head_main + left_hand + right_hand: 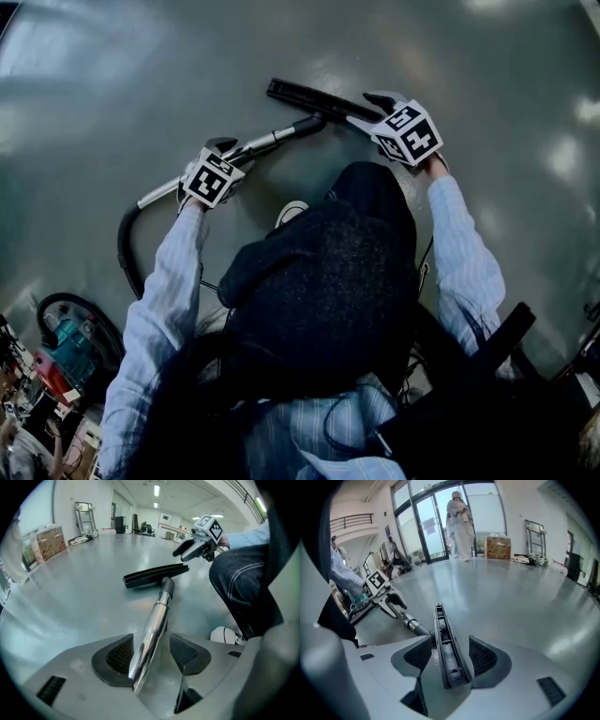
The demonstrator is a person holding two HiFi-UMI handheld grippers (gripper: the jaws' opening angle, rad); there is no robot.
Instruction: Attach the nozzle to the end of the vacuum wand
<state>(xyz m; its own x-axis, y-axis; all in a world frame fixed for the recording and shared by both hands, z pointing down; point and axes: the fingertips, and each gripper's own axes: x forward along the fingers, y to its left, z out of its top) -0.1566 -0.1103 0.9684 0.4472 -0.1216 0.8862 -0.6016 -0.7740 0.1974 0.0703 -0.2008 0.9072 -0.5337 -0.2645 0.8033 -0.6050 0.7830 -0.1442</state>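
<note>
The chrome vacuum wand [267,142] runs from my left gripper [223,150] up and right to a black collar that meets the middle of the long black floor nozzle [309,97]. In the left gripper view the wand [152,630] lies between the pads of the left gripper [150,656], which is shut on it, and the nozzle [154,576] sits across its far end. My right gripper [375,111] holds the nozzle's right end. In the right gripper view the nozzle [445,644], underside showing, lies lengthwise between the pads of the right gripper [450,656].
I crouch over a shiny grey floor; a knee [243,583] and a white shoe [292,211] are close to the wand. The black hose [127,246] curves back to a teal and red vacuum body [70,349]. Cardboard boxes [499,547] and a person [458,522] stand by glass doors.
</note>
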